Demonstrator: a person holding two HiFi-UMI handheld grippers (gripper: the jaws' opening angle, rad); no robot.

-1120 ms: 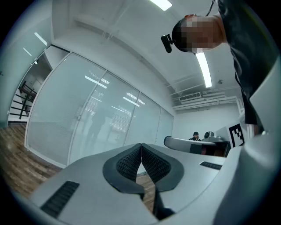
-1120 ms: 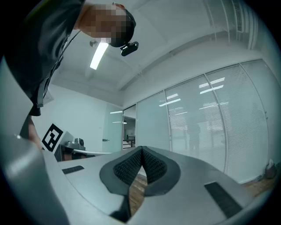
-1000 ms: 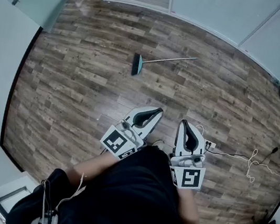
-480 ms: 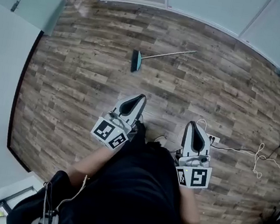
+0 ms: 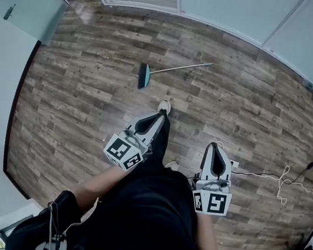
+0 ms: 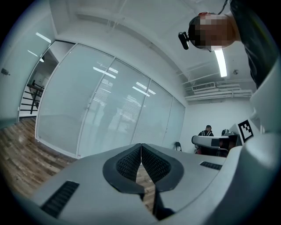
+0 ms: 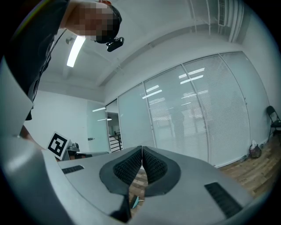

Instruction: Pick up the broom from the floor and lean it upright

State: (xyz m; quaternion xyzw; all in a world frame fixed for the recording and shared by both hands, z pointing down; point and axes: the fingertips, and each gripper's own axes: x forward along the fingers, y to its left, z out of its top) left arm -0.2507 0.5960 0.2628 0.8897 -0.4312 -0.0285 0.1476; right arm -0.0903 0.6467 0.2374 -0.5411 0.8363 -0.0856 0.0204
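Spreading across most of the head view, the wood-plank floor (image 5: 75,114) is the largest thing in sight. Frosted glass panels (image 5: 235,10) run along its upper edge. The person's dark-clothed body (image 5: 152,221) fills the lower centre, with both forearms reaching up the frame.

The broom (image 5: 178,68) lies flat on the planks in the upper centre. Its teal head is at the left end and the thin pale handle slants up to the right. It is well apart from both tools and nothing touches it.

The left gripper (image 5: 159,116) sits just left of centre and the right gripper (image 5: 213,146) right of centre, both well below the broom. In its own view, the left gripper (image 6: 141,145) has its ribbed pads pressed together on nothing. The right gripper (image 7: 142,148) is likewise clenched and empty, and a sliver of the teal broom head (image 7: 135,201) shows low down under its jaws. A pale shoe (image 5: 164,106) pokes out just above the left gripper's tip. A thin white cable (image 5: 281,181) loops over the floor at the right edge.

The task looks to be at its very start: this is the walk-up, with no pickup begun. Next, the distance has to be closed, then one tool lowered and its jaws opened wide enough to straddle the slim handle. A grip partway along the handle would probably make tipping it upright easier.
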